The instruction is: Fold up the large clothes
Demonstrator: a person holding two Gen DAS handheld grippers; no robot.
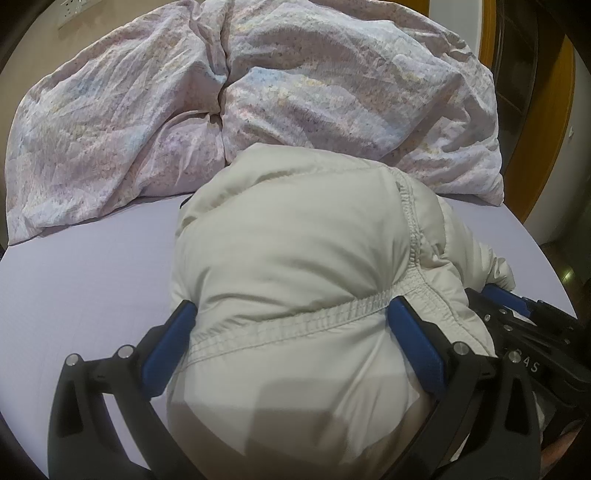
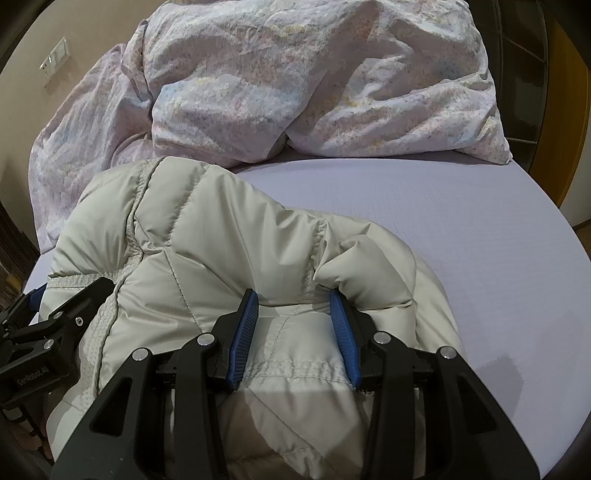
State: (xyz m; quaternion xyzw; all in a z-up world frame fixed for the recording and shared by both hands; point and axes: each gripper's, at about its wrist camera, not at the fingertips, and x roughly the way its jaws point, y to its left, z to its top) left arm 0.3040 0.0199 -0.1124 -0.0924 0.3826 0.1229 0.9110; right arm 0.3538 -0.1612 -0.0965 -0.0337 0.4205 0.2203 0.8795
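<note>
A puffy cream down jacket (image 1: 295,251) lies bunched on the lilac bed sheet (image 1: 85,280). My left gripper (image 1: 291,314) stands wide open with its blue pads either side of the jacket's elastic hem, the bulk of the jacket between the jaws. My right gripper (image 2: 295,306) is partly open, its blue pads either side of a fold of the same jacket (image 2: 207,236). The right gripper shows at the right edge of the left wrist view (image 1: 517,314); the left gripper shows at the left edge of the right wrist view (image 2: 55,317).
A crumpled pastel floral duvet (image 1: 229,96) is heaped across the far side of the bed, also in the right wrist view (image 2: 295,85). A wooden door frame (image 1: 495,33) stands at the right. Wall switches (image 2: 55,62) are at the far left.
</note>
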